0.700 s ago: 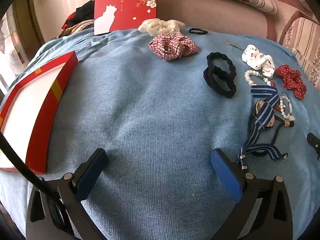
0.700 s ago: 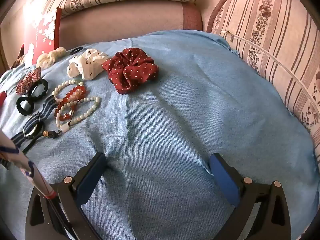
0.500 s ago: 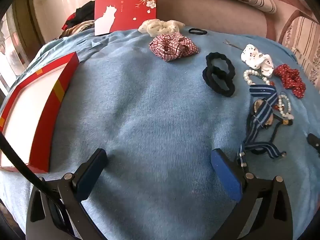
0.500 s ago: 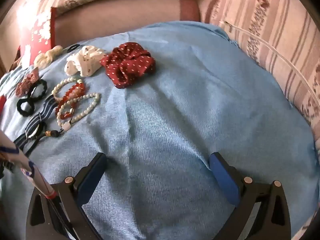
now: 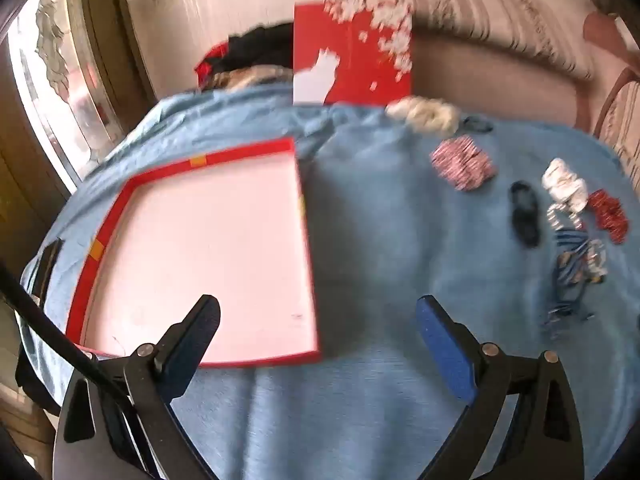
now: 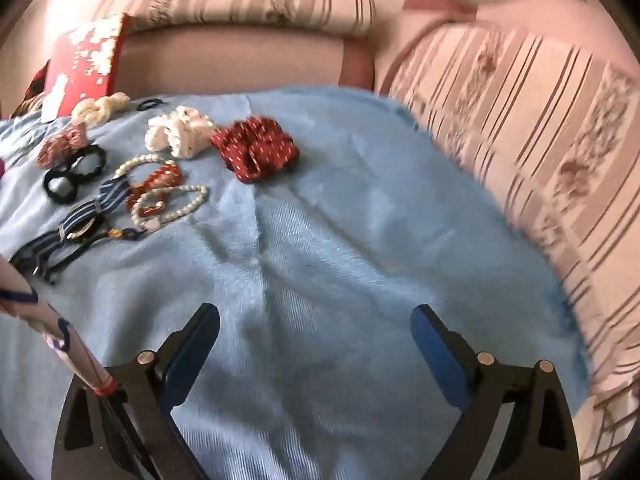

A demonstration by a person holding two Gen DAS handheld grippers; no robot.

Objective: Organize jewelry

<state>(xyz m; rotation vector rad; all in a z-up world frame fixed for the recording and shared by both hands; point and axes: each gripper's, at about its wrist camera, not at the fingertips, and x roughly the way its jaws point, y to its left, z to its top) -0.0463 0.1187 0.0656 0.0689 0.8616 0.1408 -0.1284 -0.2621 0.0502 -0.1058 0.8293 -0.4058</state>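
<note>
Both tools, the left tool (image 5: 318, 320) and the right tool (image 6: 316, 328), hover spread wide and empty over the soft blue knit blanket (image 6: 360, 260), so sorting seems not yet begun. A shallow red-rimmed box (image 5: 200, 248) with a smooth pale floor sits left, apart from the jewelry. Next, one tool likely must close on something small, perhaps the glossy pearl bracelet (image 6: 188, 204) beside the orange beads (image 6: 160, 178), near the crinkled red dotted scrunchie (image 6: 256, 152).
</note>
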